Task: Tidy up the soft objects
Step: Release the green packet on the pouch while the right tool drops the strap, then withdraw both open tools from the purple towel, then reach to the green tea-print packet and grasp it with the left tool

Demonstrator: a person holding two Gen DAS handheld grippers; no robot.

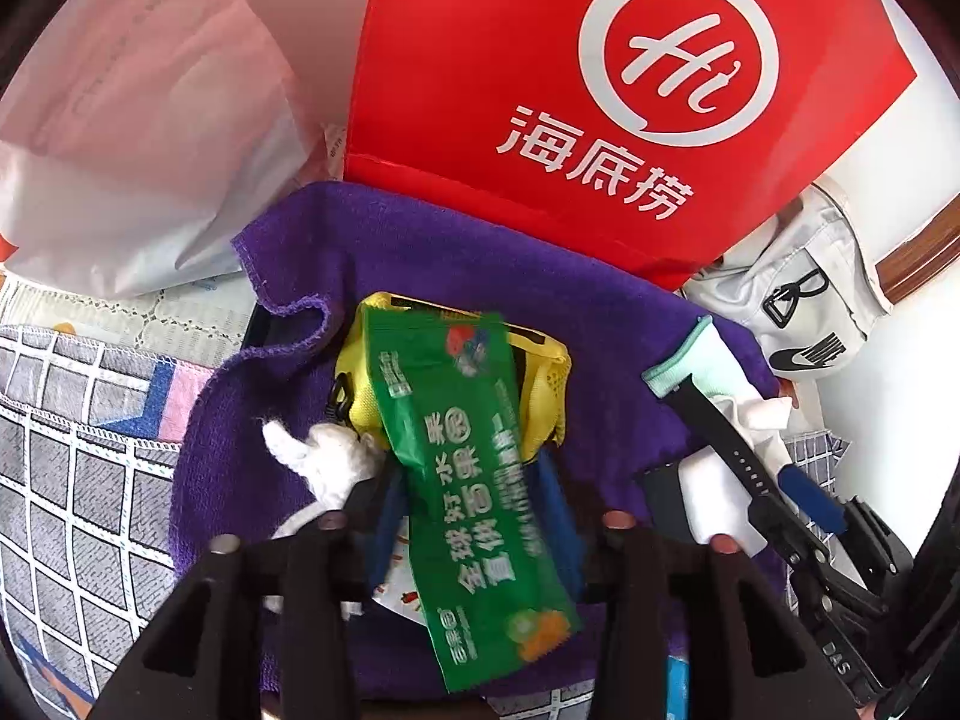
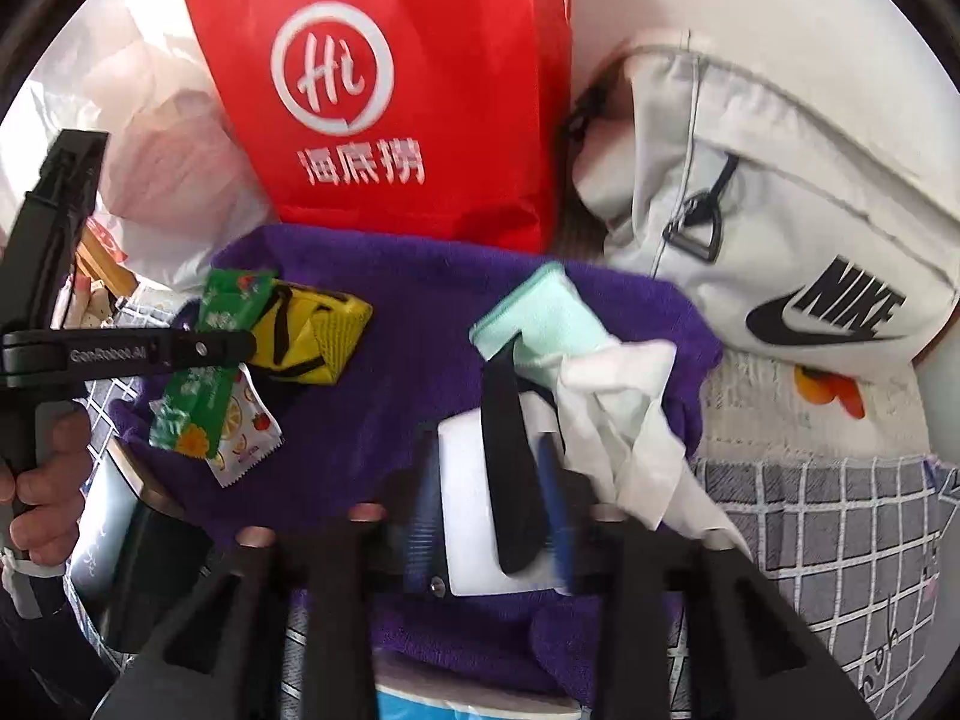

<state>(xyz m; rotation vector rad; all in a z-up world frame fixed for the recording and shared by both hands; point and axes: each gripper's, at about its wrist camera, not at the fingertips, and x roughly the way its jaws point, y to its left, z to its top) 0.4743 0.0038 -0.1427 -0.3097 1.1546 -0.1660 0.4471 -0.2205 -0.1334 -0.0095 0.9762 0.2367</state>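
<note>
A purple towel (image 1: 456,264) (image 2: 396,324) lies spread over a pile. On it sit a yellow mesh pouch (image 1: 540,384) (image 2: 324,330), a green snack packet (image 1: 474,480) (image 2: 198,396) and a mint cloth (image 2: 546,312) with white tissue (image 2: 630,420). My left gripper (image 1: 474,534) has its jaws apart, with the green packet lying between them; a white fluffy piece (image 1: 330,462) is by its left finger. My right gripper (image 2: 486,516) is open around a white block (image 2: 468,510) and a black strap (image 2: 510,450). The right gripper also shows in the left view (image 1: 828,546).
A red paper bag (image 1: 570,90) (image 2: 390,90) stands behind the towel. A white Nike bag (image 2: 780,240) (image 1: 804,300) is at the right, white plastic bags (image 1: 132,120) at the left. A grey checked cloth (image 1: 72,450) (image 2: 840,528) covers the surface.
</note>
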